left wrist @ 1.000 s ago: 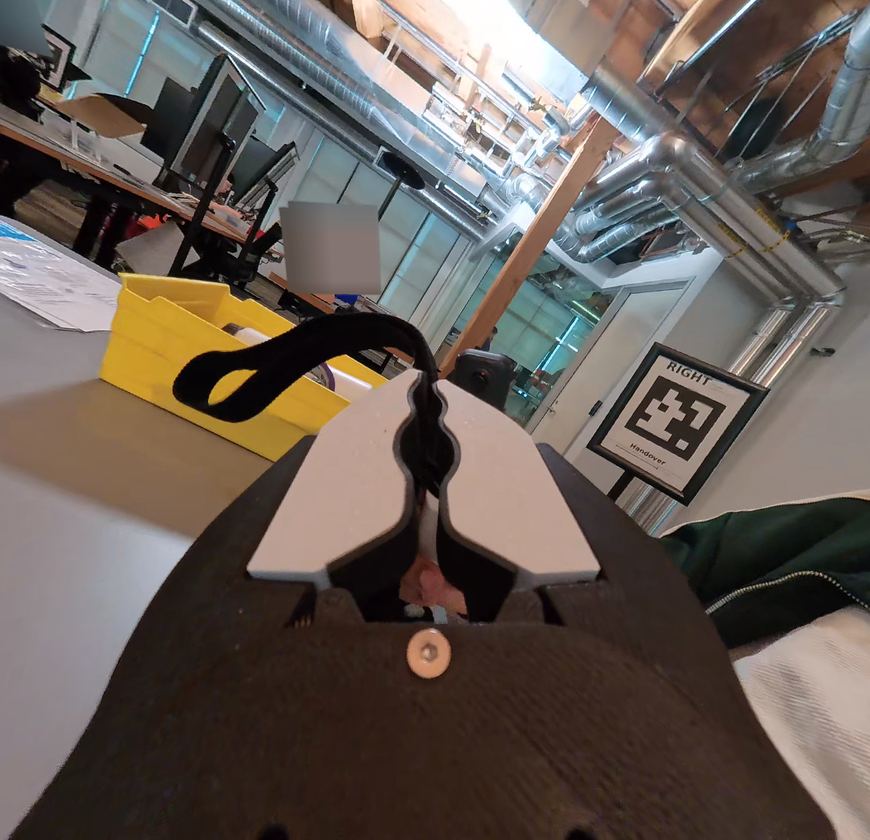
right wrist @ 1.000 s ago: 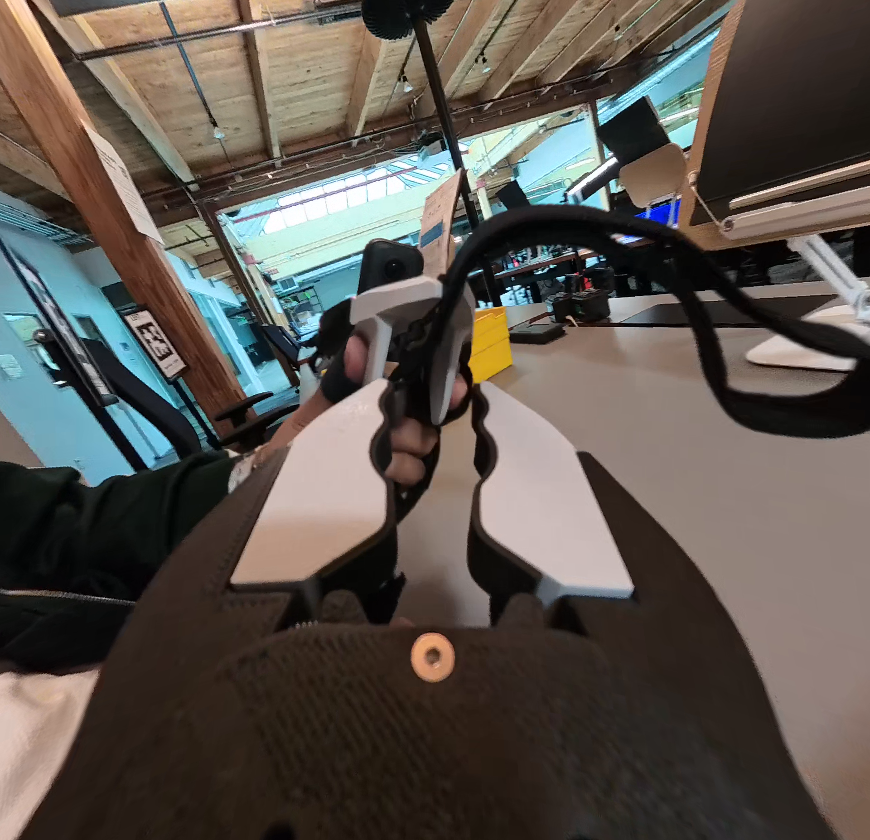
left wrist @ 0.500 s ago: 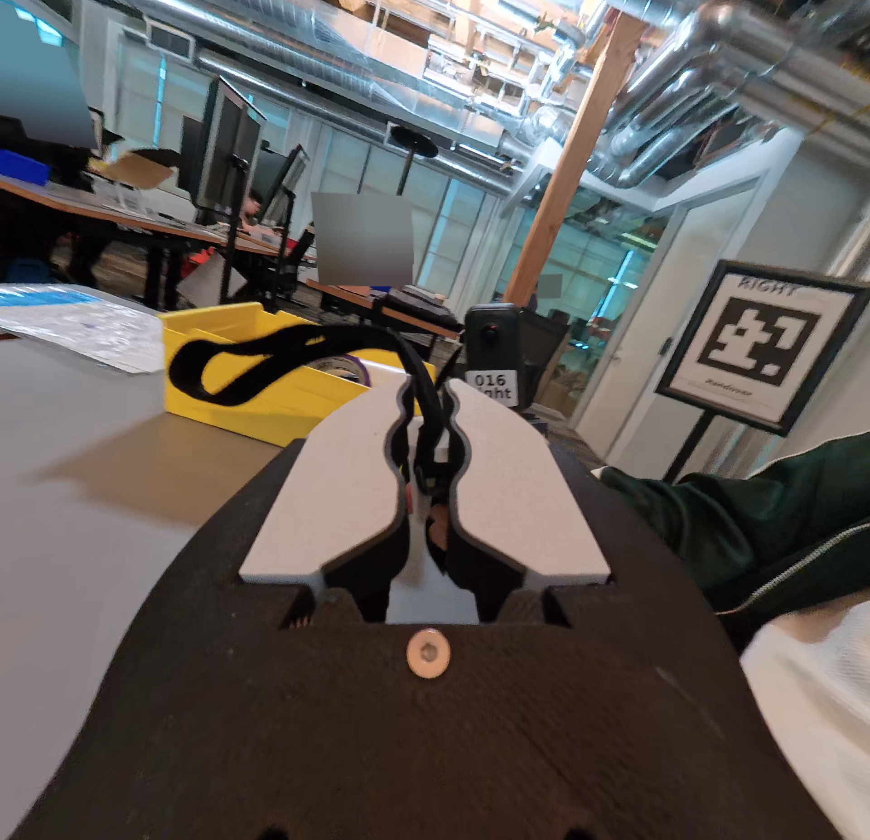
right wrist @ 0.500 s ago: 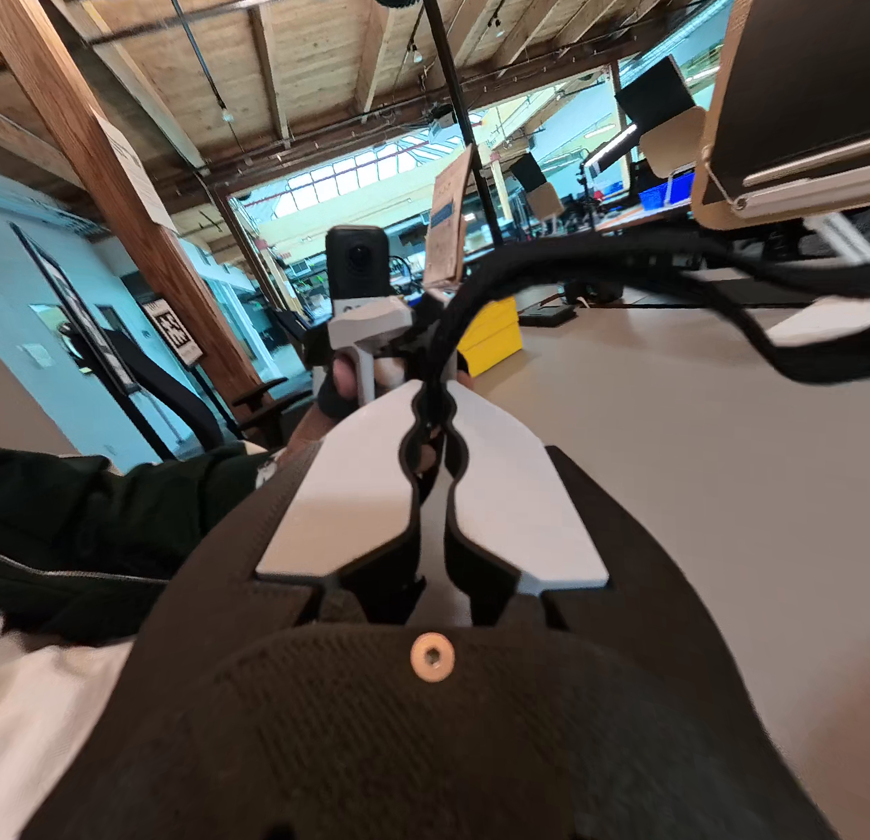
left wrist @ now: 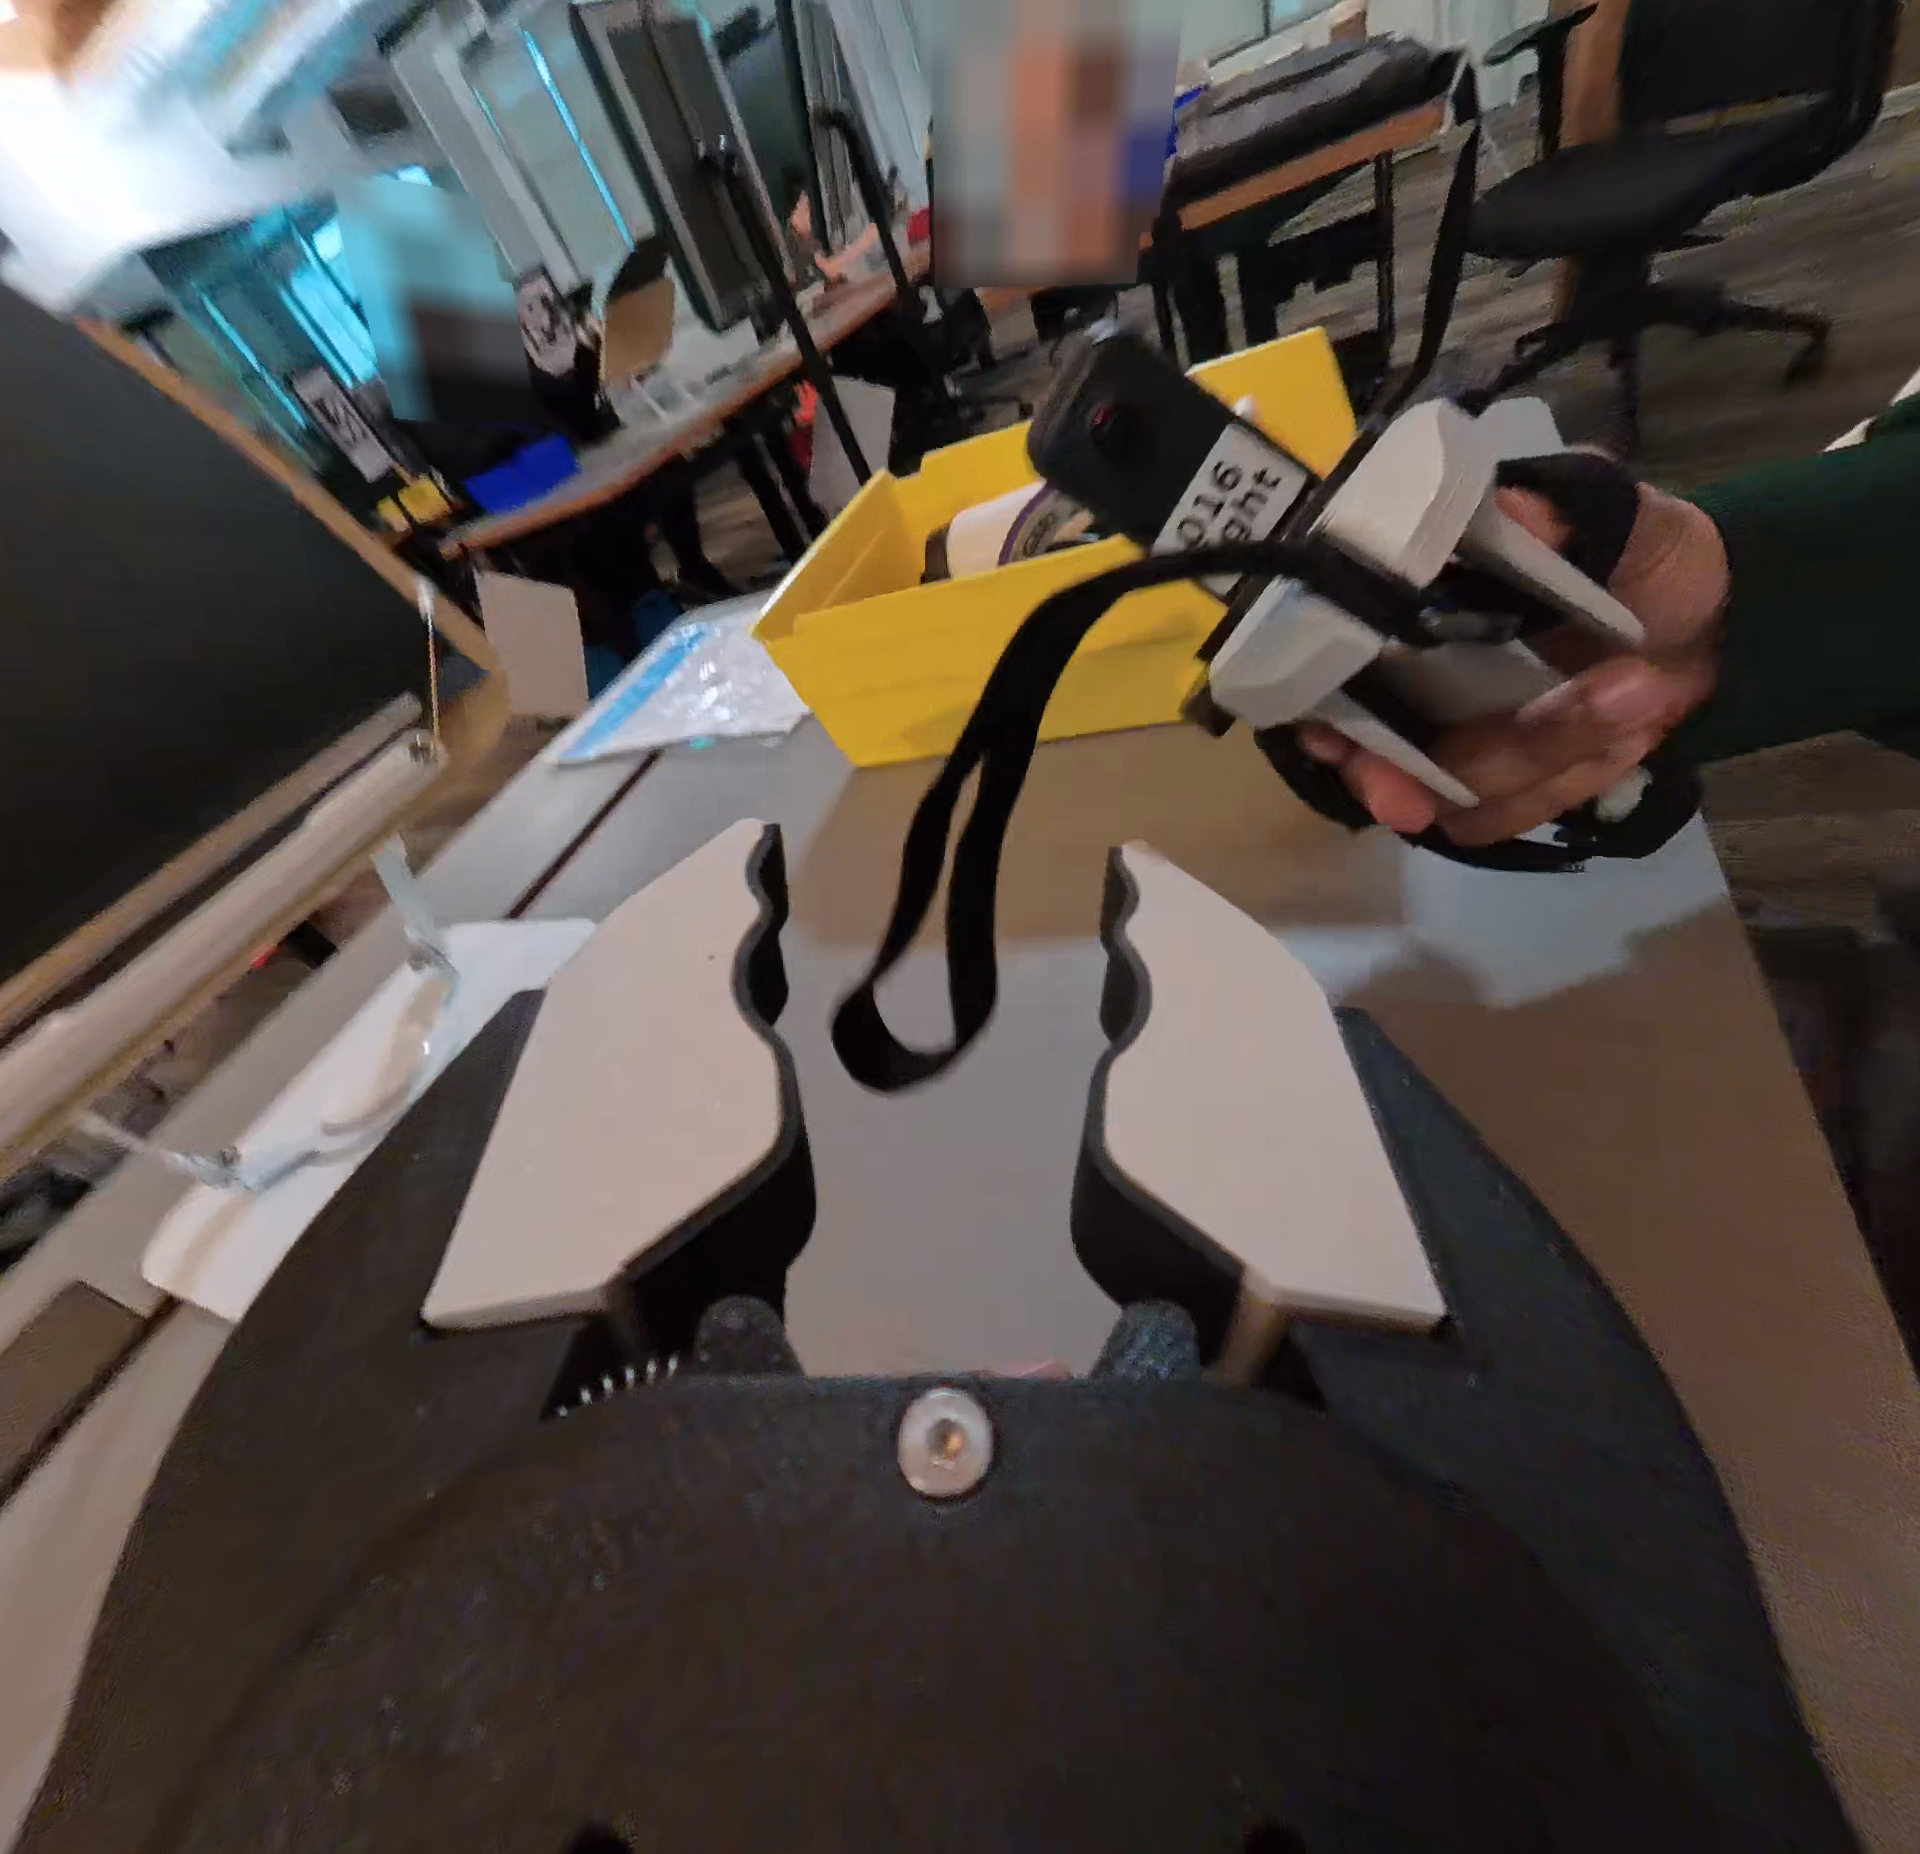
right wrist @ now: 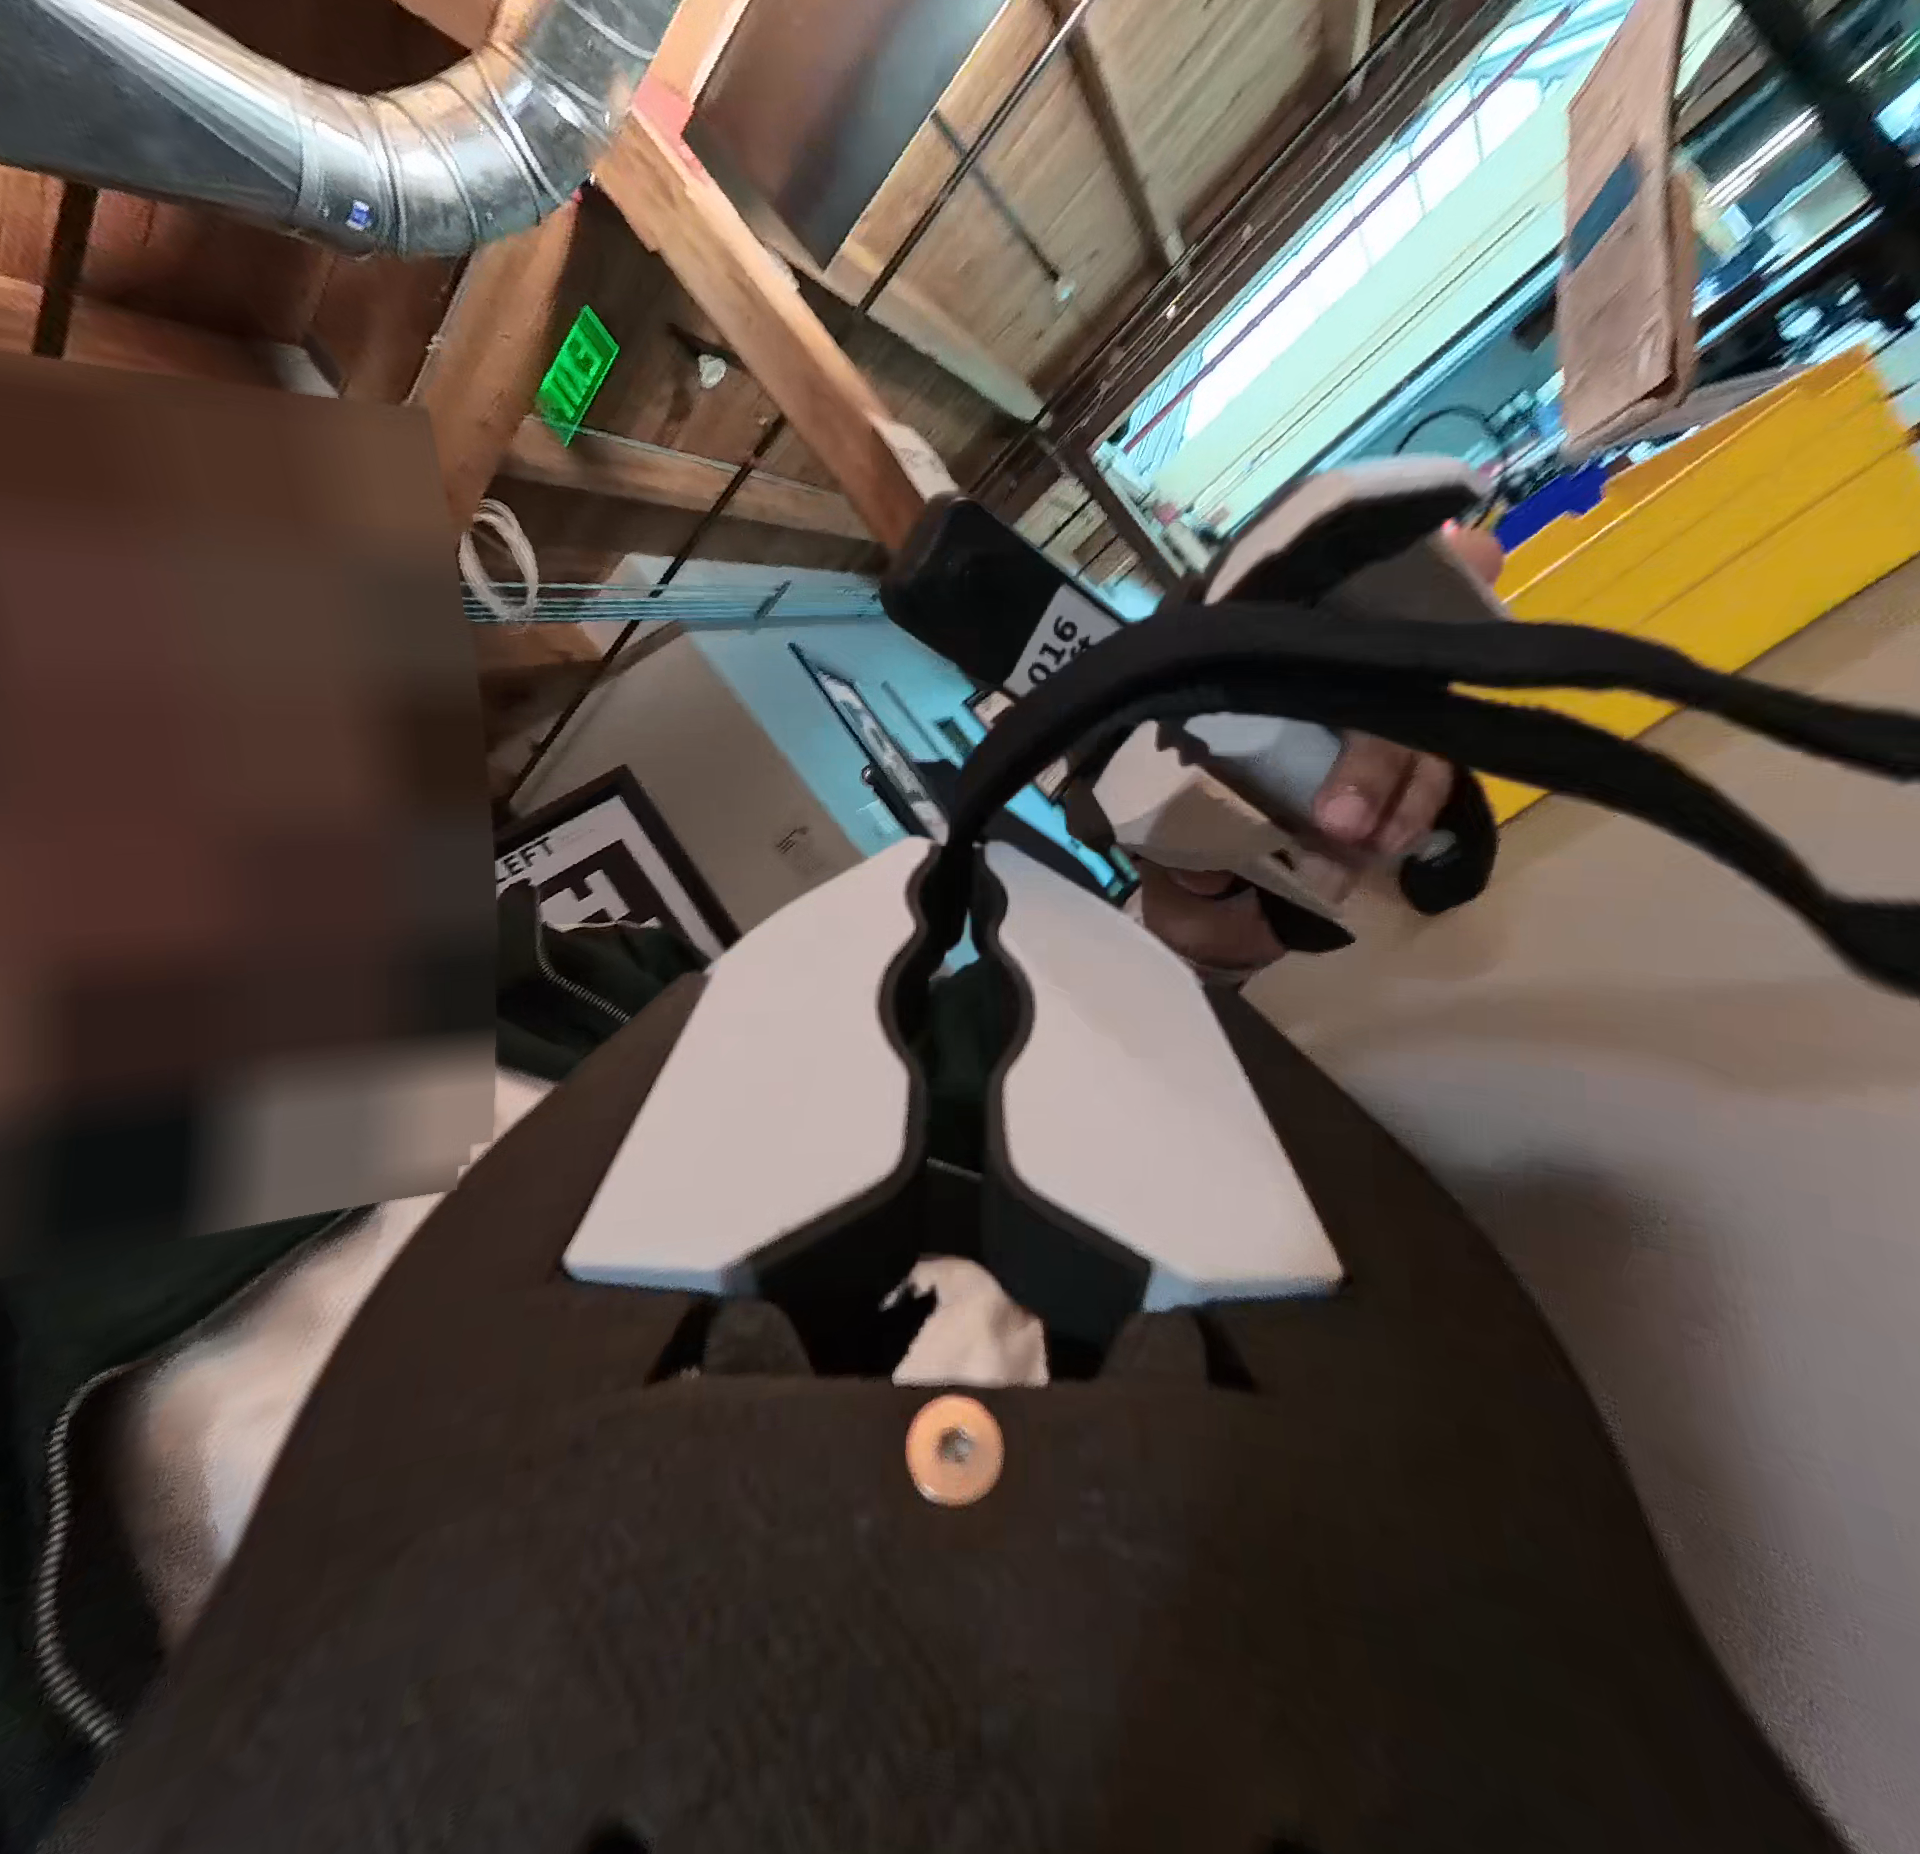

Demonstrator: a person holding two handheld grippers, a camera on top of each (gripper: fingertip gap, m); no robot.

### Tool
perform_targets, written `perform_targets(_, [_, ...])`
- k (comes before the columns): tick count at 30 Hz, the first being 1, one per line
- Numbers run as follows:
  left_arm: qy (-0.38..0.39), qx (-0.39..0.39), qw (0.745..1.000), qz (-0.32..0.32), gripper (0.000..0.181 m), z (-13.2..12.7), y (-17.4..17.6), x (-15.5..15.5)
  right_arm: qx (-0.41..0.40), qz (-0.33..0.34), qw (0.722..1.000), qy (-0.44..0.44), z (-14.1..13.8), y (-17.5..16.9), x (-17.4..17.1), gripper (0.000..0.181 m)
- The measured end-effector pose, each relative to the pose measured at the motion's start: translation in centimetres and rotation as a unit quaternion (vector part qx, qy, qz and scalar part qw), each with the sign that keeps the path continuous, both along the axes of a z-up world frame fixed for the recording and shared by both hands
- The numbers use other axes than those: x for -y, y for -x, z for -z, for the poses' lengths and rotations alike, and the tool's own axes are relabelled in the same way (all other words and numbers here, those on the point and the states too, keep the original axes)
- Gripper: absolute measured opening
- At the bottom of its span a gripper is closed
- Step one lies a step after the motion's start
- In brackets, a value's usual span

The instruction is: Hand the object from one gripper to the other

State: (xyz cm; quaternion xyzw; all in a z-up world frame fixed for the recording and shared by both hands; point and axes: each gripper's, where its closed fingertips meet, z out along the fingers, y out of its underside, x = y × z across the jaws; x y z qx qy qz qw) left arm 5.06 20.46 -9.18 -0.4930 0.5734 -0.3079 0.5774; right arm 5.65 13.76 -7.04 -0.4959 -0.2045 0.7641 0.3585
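A black strap (left wrist: 977,931) hangs in a loop from my right gripper (left wrist: 1299,570), which a gloved hand holds at the upper right of the left wrist view. In the right wrist view my right gripper (right wrist: 951,859) is shut on the strap (right wrist: 1351,661) at its fingertips, and the strap trails off to the right. My left gripper (left wrist: 945,848) is open and empty, with its jaws wide apart. The strap's loop dangles just ahead of its fingertips without touching them. In the right wrist view the left gripper (right wrist: 1153,692) shows open behind the strap.
A yellow bin (left wrist: 935,661) holding a roll stands on the grey table (left wrist: 1455,1077) behind the strap. A dark monitor (left wrist: 156,609) on a white base (left wrist: 312,1077) stands at the left. A plastic sheet (left wrist: 696,682) lies beside the bin. The bin also shows in the right wrist view (right wrist: 1714,516).
My left gripper has opened, let go of the strap and drawn back. My right gripper has stayed shut on the strap and now holds it alone, with the loop hanging down.
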Motion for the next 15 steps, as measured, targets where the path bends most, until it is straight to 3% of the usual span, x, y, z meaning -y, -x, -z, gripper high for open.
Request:
perform_targets(6, [-0.027,-0.005,0.999,0.041,0.049,0.0,-1.0,3.3,0.028,-0.057,0.998,0.005,0.6,1.7,2.2,0.005])
perform_targets(9, [-0.025,-0.020,0.999,0.043,0.006,1.0,-0.5,4.3,0.031,-0.068,0.997,0.013,1.0,2.1,3.2,0.005])
perform_targets(12, [0.003,-0.022,0.999,0.038,0.005,1.3,0.1,5.1,0.037,-0.045,0.998,0.006,1.4,2.3,3.9,0.008])
perform_targets(14, [0.028,-0.006,0.999,0.025,0.005,0.9,0.7,5.5,0.029,-0.022,0.999,0.006,1.3,2.1,4.2,0.019])
perform_targets(15, [0.044,0.003,0.999,0.020,0.005,0.7,1.1,5.7,0.024,0.002,1.000,0.012,1.1,1.9,4.0,0.039])
